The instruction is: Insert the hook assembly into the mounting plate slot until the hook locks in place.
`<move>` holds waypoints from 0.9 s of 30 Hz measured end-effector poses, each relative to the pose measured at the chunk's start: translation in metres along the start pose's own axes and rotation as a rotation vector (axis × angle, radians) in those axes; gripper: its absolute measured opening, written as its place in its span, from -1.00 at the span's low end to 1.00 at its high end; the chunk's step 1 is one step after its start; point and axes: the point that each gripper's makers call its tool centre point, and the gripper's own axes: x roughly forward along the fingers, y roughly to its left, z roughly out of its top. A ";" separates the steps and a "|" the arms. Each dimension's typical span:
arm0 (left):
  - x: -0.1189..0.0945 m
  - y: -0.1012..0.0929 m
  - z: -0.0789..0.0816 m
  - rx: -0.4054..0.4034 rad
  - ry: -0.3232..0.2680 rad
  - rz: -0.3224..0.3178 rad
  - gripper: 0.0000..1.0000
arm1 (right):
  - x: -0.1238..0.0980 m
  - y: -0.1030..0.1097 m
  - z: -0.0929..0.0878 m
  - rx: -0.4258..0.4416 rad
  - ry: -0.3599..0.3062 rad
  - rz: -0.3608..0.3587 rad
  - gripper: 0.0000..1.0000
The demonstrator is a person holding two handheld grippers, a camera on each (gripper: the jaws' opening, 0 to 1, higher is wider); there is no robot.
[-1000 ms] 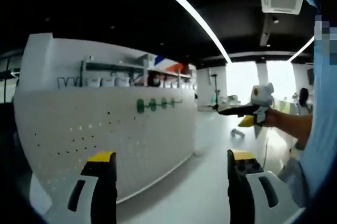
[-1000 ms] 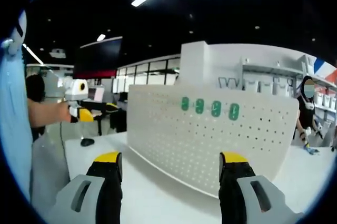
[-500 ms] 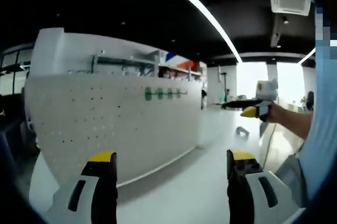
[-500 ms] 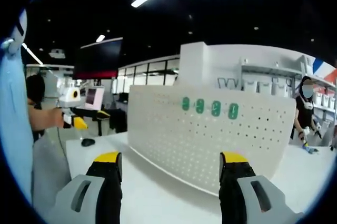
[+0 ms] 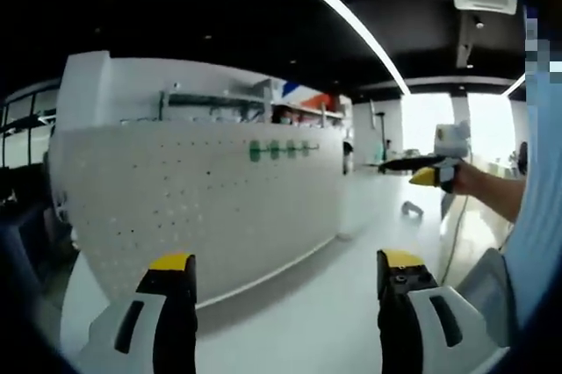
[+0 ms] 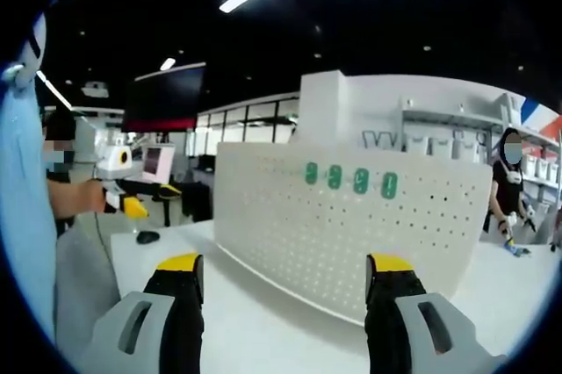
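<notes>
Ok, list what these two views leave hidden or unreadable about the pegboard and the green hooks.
- Green hooks, right gripper view: too small to tell their shape or whether they are locked.
- Same hooks, left gripper view: blurred.
- Pegboard lower edge: partly behind the right gripper, whose jaws stand apart.
- Pegboard back face: turned away.
- Left gripper: jaws apart.

Bright ceiling light strip [image 5: 334,18] w/ window glare [image 5: 443,124], soft blur, fisheye bending at edges

right gripper [image 6: 285,279] jaws apart, empty — facing upright white pegboard [image 6: 351,233] bearing green hooks [image 6: 351,179] on table [image 6: 263,330].
</notes>
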 end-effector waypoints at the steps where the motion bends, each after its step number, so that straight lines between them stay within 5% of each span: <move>1: 0.000 0.000 0.000 -0.002 0.000 0.001 0.72 | 0.000 0.000 0.000 0.000 0.000 -0.001 0.52; 27: -0.006 0.006 0.006 0.013 -0.002 0.008 0.72 | -0.001 0.003 0.007 -0.015 -0.006 0.000 0.52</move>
